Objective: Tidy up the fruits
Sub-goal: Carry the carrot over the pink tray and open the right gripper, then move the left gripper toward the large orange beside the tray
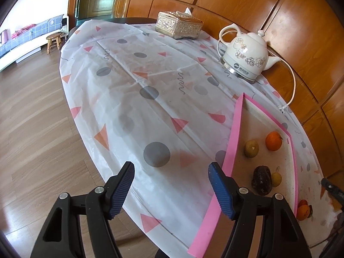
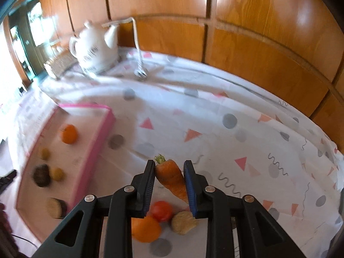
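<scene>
Carrot [image 2: 172, 179] was pinched between right gripper [image 2: 169, 186] fingers, lifted above loose fruit near the pink tray [image 2: 94, 148], probably for carrying there. Left gripper [image 1: 172, 190] hovered spread, empty, left of tray.

A white ceramic kettle [image 1: 245, 57] with a floral print stands on its base at the upper right of the left wrist view, its pale cord [image 1: 293, 86] looping toward the wood-panelled wall [image 1: 301, 32]. Behind it, near the top centre, sits an ornate gold tissue box [image 1: 179, 26] on the patterned tablecloth [image 1: 137, 99]. At the far left, a small wooden stool [image 1: 53, 40] stands before a blue checked sofa [image 1: 30, 34].
</scene>
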A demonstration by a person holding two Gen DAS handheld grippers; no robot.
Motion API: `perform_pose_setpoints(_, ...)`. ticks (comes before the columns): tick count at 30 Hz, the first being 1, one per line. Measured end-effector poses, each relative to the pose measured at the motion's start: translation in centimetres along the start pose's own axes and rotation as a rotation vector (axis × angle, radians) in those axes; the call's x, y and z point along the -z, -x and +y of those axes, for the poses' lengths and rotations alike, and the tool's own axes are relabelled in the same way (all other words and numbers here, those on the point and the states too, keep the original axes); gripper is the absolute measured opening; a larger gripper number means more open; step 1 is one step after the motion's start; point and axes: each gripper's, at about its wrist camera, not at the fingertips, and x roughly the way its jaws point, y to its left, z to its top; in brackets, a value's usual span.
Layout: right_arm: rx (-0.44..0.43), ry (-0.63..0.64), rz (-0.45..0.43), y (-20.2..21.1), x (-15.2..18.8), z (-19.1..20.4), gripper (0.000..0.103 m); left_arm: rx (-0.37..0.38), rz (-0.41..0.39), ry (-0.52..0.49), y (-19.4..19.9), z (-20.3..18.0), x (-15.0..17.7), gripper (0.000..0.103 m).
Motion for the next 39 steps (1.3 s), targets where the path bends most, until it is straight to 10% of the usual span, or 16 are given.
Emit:
perform_pose_setpoints(22, -0.425, -0.021, 0.016, 4.6, 5.3, 10.0, 0.027, -0.008, 0.006, 0.025, 0.1, 0.6, -0.3, 0.073)
perform_pose_setpoints(39, -0.454, 0.084, 0.116, 2.0, 5.9, 16.0, 0.037, -0.011, 0.011, 0.007, -0.2, 0.3, -0.1, 0.073)
